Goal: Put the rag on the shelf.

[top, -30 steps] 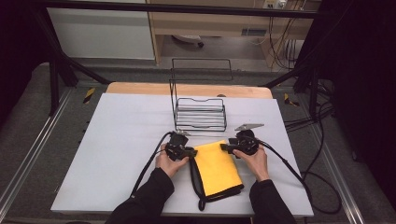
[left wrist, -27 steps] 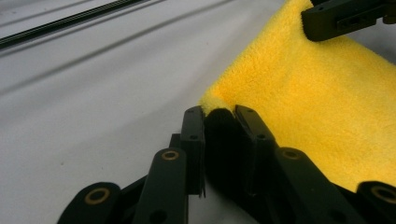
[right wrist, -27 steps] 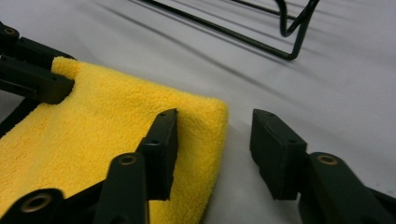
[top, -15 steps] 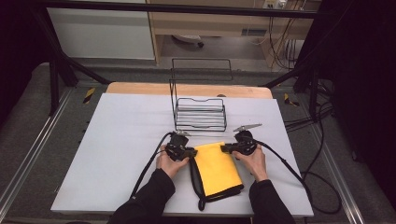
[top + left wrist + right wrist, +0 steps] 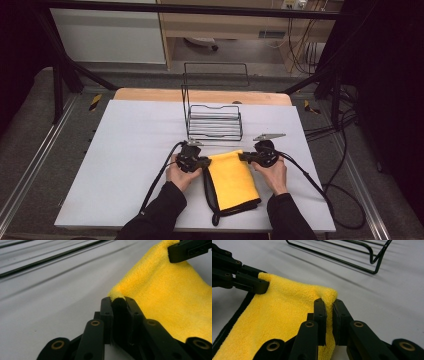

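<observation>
We have the yellow cloth (image 5: pixel 232 179) lying folded on the white bench (image 5: pixel 125 150), just in front of the black wire rack (image 5: pixel 214 122) and apart from it. A black trim runs along the cloth's left edge and around its near corner. Its long axis runs from the far edge, by the rack, toward us, with the near end swung slightly to the right; the short far edge faces the rack.

What has just changed is at that far edge. A second ago our right gripper (image 5: pixel 245 156) stood with its jaws half spread at the far right corner; they have just been closing and now pinch that corner, the pile bunched up between the pads in the right gripper view (image 5: pixel 329 305). Our left gripper (image 5: pixel 205 161) was nearly closed already and has tightened a little more; its jaws pinch the far left corner (image 5: pixel 119 300). The cloth itself has not shifted between the frames.

We read this as both far corners being secured, so the cloth looks ready to be lifted by that edge. With a grip on each corner, we expect it to hang by its long axis, the trimmed near end trailing last off the bench. The rack stands close ahead, within easy reach.
</observation>
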`<control>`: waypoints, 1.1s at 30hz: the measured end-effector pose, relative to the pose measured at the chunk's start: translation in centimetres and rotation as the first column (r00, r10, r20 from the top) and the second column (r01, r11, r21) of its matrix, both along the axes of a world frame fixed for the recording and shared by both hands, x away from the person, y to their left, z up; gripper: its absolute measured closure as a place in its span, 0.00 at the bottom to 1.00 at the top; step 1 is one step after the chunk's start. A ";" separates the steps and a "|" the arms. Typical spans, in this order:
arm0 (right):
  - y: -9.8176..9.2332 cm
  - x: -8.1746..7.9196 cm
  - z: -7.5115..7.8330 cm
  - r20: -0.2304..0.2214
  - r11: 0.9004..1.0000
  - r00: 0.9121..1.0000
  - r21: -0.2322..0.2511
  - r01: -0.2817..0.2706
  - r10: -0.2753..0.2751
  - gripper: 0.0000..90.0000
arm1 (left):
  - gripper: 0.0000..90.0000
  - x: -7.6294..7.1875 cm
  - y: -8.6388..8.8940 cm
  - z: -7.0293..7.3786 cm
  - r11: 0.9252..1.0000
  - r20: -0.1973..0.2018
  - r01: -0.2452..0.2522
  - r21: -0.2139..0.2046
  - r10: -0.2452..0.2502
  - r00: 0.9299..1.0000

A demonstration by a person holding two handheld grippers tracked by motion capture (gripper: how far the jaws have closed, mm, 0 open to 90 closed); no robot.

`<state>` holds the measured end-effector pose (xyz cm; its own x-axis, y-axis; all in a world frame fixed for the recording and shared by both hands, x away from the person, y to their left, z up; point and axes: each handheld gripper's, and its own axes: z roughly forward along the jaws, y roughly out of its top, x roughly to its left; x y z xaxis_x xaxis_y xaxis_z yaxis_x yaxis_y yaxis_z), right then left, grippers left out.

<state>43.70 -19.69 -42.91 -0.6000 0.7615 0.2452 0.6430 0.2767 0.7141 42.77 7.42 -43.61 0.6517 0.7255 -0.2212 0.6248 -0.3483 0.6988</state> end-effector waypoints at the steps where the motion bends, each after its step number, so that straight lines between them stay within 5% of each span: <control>1: 0.0 -0.2 0.2 0.010 1.000 1.000 -0.004 -0.002 0.002 0.93 | 0.88 -0.1 0.0 0.2 1.000 0.010 0.001 -0.004 -0.001 1.000; 19: -0.7 -2.9 2.9 0.126 0.998 0.991 0.050 0.028 -0.034 0.93 | 0.88 -1.7 0.5 2.6 0.997 0.111 0.019 -0.081 -0.010 0.994; 33: -1.3 -4.8 5.3 0.220 0.994 0.973 0.101 0.048 -0.069 0.93 | 0.88 -2.7 0.7 5.2 0.989 0.189 0.053 -0.136 -0.027 0.982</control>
<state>38.86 -21.03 -37.60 -0.6027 0.7767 0.1829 0.4775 0.1674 0.8626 40.07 8.10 -38.44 0.7189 0.6685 -0.1905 0.4665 -0.2609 0.8452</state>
